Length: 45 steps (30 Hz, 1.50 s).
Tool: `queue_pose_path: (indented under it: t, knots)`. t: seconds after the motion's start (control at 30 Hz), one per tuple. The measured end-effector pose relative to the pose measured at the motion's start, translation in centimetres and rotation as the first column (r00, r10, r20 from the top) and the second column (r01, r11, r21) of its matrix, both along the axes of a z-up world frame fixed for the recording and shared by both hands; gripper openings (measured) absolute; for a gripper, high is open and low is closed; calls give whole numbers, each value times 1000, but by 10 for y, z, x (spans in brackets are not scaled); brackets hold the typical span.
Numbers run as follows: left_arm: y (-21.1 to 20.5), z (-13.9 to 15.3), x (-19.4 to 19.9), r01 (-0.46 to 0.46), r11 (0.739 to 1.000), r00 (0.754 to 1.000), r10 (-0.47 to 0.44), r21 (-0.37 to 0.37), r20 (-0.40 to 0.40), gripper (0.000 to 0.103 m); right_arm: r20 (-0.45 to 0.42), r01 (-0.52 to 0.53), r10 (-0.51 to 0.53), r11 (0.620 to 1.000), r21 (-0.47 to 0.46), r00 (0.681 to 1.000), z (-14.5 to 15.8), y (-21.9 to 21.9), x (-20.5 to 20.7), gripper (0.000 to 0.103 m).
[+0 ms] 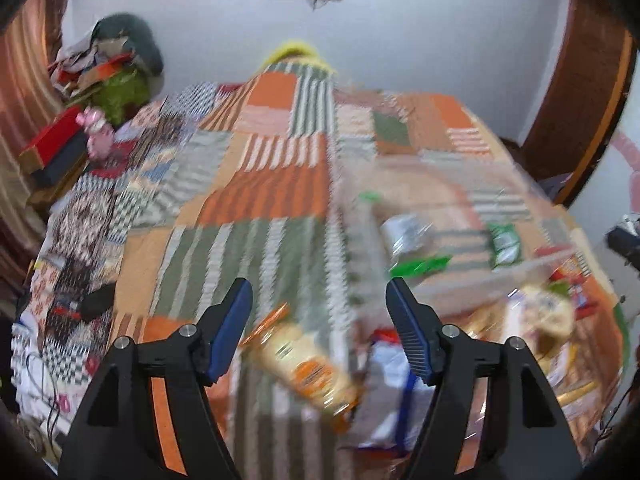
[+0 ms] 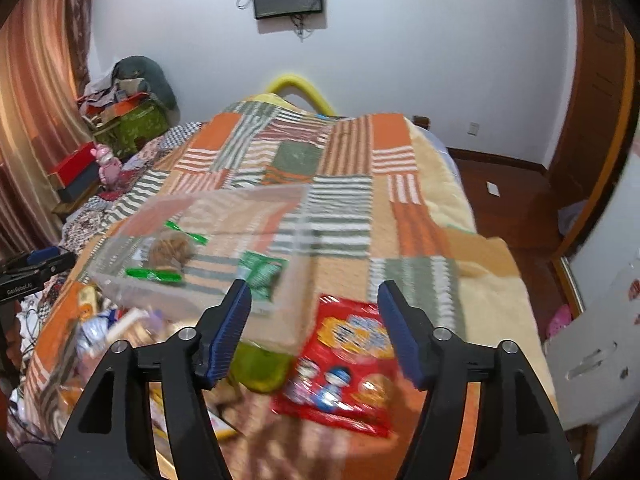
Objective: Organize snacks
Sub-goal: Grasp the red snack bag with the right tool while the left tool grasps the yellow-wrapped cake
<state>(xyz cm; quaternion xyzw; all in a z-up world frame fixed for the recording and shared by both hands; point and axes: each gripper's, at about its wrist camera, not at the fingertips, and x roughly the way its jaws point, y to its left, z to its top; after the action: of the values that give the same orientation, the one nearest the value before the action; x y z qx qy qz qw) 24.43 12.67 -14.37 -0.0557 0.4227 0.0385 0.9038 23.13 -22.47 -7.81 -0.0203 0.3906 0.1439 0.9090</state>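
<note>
Clear plastic forms the one container here, a shallow open box (image 1: 448, 280) lying on the patchwork blanket (image 1: 272, 184) of the bed. In the left wrist view the picture is blurred. Inside the box I can see a small green packet (image 1: 505, 242), a clear bag with green ends (image 1: 412, 236), and nothing more that I can name. The left gripper (image 1: 319, 320) has its fingers spread wide and they hold nothing. Just in front of the box, between these fingers, lies an orange and cream snack packet (image 1: 308, 368). Beside it, also in front of the box, is a white and blue packet (image 1: 390, 368). More snacks lie to the right of the box, too blurred to tell.

In the right wrist view the same box (image 2: 224, 216) is sharper. It holds the green packet (image 2: 261, 274) near its front wall and the clear bag (image 2: 170, 254) with a brown round snack inside, closed by green strips. The right gripper (image 2: 314, 320) is also wide open and empty. Outside the box, just in front of its right corner, lies a red snack bag (image 2: 344, 364) with cartoon figures, between the fingers. A yellow-green packet (image 2: 260, 370) lies in front of the box, touching the red bag's left side. A loose heap of other packets (image 2: 116, 332) lies in front of the box's left corner.
</note>
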Motion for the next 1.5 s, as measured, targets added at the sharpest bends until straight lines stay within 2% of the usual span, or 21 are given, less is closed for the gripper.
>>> queue_pose_path:
  t: [0.2,0.33,0.43,0.5,0.53,0.63,0.7,0.8,0.83,0.93,1.2,1.5]
  knots:
    - [13,-45,-6,-33,999,993,28,-41,-114,69,-67,44,-48,998,-49,997,-24,-20,4,64]
    - [11,-68,-9,-33,998,988,25,-52,-152,69,-117,58,-65,996,-67,991,-42,-26,7,64]
    - [13,-76,-10,-40,997,988,30,-67,-152,69,-163,40,-49,997,-61,985,-53,-24,11,65]
    - [17,-79,-10,-55,997,987,45,-59,-155,62,-185,24,-35,998,-60,982,-60,-19,14,70]
    - [19,-82,-10,-60,997,985,51,-47,-165,55,-196,17,-29,998,-61,980,-64,-16,15,76]
    - [25,-86,-14,-60,998,986,54,-34,-158,48,-207,11,-27,997,-76,978,-71,-11,17,85]
    - [25,-84,-17,-53,998,988,49,-24,-143,41,-222,7,-25,997,-80,975,-75,-11,20,86]
    - [21,-83,-18,-46,999,990,46,1,-132,38,-259,2,-22,997,-75,966,-83,-11,24,86]
    - [19,-83,-18,-44,999,991,44,10,-129,38,-261,3,-23,997,-77,965,-85,-11,23,83]
    - [16,-80,-18,-38,999,992,40,17,-118,37,-244,7,-29,996,-91,969,-81,-12,19,65]
    - [18,-51,-22,-34,999,998,34,0,-62,36,-200,40,-58,995,-89,978,-66,-18,11,63]
    - [7,1,-20,-8,1000,998,9,-20,57,36,-83,73,-77,996,-46,994,-16,-31,1,63]
